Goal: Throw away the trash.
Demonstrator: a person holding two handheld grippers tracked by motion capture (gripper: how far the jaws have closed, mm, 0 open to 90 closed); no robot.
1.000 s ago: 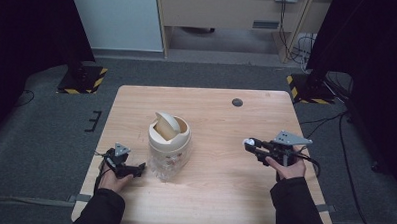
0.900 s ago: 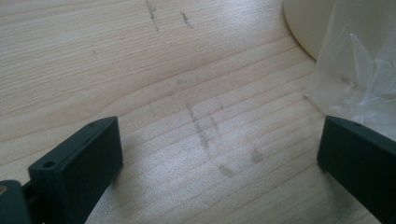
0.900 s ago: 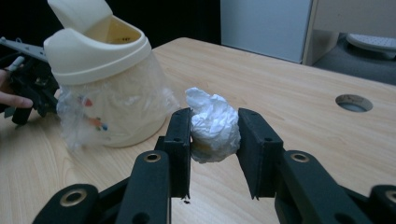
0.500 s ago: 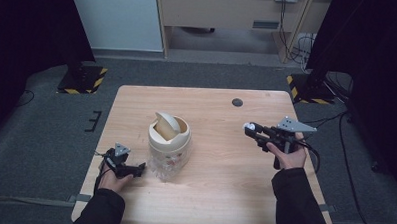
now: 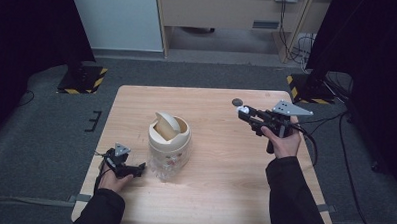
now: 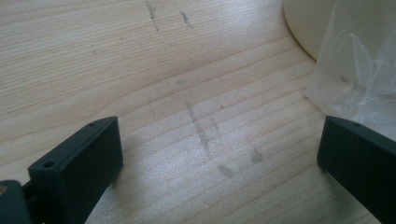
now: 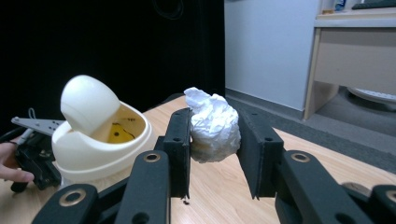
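Between the right gripper (image 7: 214,154) jaws sits a crumpled white paper wad (image 7: 212,125), pinched tight (lumpy, creased). Left gripper (image 6: 219,163) jaws gape wide, holding nothing, over scuffed pale wood table (image 6: 154,84) beside crinkly clear plastic (image 6: 359,70).

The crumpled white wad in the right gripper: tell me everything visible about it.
The wad looks like crumpled white tissue or paper, creased all over and roughly ball-shaped. The right gripper is shut on it, a black jaw pressing each side, its top bulging above them. In the high view it sits at the gripper's tip, held above the table's right side, apart from the cream bin.
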